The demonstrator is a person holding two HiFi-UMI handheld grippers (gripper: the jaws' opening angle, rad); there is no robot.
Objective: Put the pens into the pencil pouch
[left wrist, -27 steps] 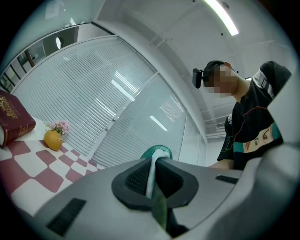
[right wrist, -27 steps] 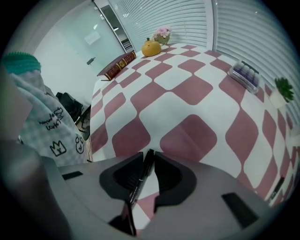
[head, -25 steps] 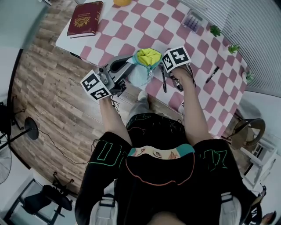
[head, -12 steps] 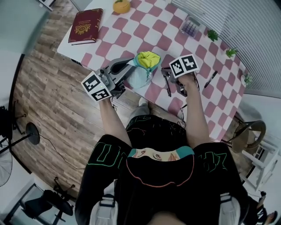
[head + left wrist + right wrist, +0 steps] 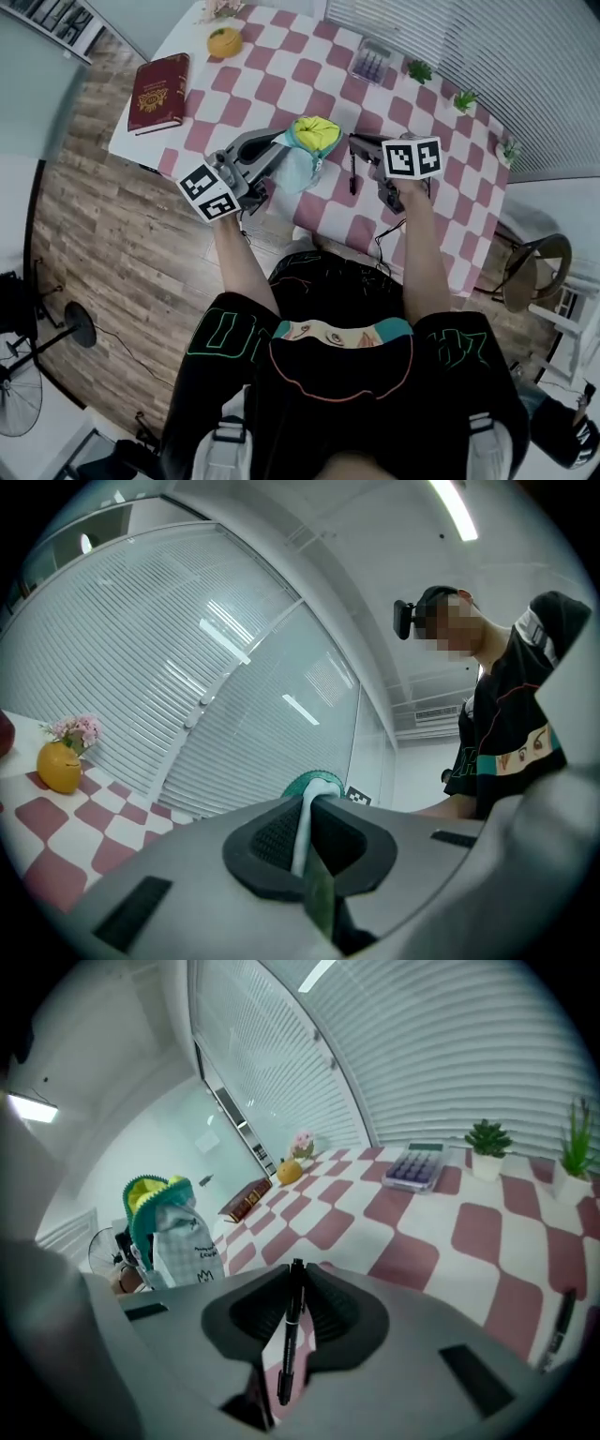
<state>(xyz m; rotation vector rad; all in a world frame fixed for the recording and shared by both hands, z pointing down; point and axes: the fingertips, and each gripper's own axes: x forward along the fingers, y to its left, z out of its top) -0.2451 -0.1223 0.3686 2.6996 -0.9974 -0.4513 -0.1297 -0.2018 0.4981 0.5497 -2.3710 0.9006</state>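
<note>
Left gripper (image 5: 275, 146) clamps the teal, yellow-lined fabric pouch (image 5: 307, 148). Right gripper (image 5: 355, 143) clamps a slim black pen (image 5: 289, 1340), not yet inserted. A second pen (image 5: 561, 1321) lies far right on the pink-checked tabletop (image 5: 319, 84).

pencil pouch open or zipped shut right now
Open: the pencil pouch has its top mouth gaping, with yellow lining showing inside the teal zipper edge.

Open teal-rimmed pouch (image 5: 312, 137) upright, black pen (image 5: 292, 1330) clamped nearby, second pen (image 5: 561, 1322) lying apart
</note>
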